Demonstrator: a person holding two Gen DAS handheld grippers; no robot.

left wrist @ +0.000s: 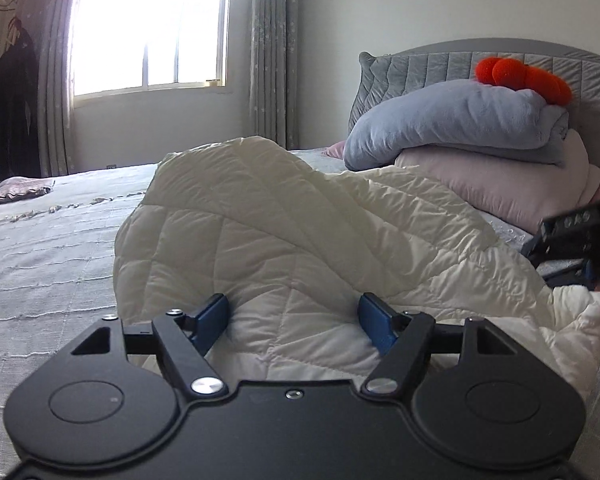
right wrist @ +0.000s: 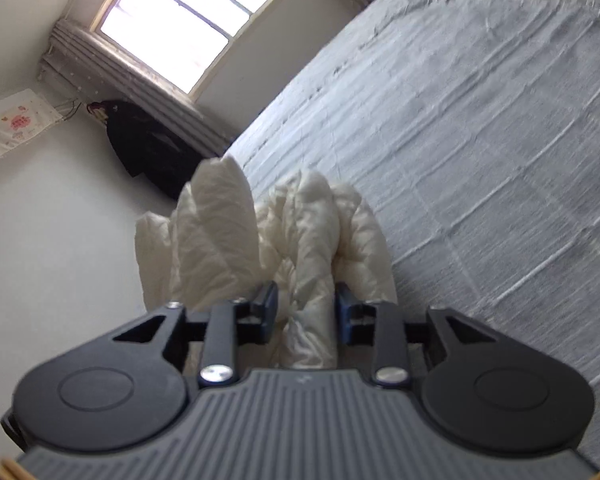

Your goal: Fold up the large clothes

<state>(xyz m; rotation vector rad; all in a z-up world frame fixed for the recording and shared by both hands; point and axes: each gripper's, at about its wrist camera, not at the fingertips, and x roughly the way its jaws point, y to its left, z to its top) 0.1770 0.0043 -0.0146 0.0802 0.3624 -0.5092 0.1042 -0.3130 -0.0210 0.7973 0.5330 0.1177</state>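
The cream-white quilted padded garment (left wrist: 300, 240) is seen lying in a loose mound on the pale grey textured bedspread (left wrist: 52, 248), directly ahead of the left gripper (left wrist: 294, 320). The blue fingers (left wrist: 210, 320) of this gripper are spread wide, one to each side of a flat stretch of the quilted fabric; the cloth lies between them but is not pressed by either pad, so the gripper is released and nothing is grasped. To the right of the left gripper, at the frame edge, part of the right gripper (left wrist: 580, 236) is visible above the garment's right border.

In the right wrist view the right gripper (right wrist: 305, 314) is shown with its dark fingers (right wrist: 266, 304) partly apart. A bunched ridge of the cream garment (right wrist: 300, 240) runs up between them and stands in puffed folds just beyond the tips. Whether the pads press on the fabric cannot be told for certain; a small gap appears on the left side, so the hold looks slackened rather than clenched.

Beyond the left gripper and to its right, a folded blue-grey fleece blanket (left wrist: 452, 124) is stacked on a pink folded blanket (left wrist: 500, 184) against the grey padded headboard (left wrist: 420, 64), with an orange-red plush object (left wrist: 520, 76) on top. Far ahead to the left, a bright window (left wrist: 148, 28) is flanked by grey curtains (left wrist: 268, 52)
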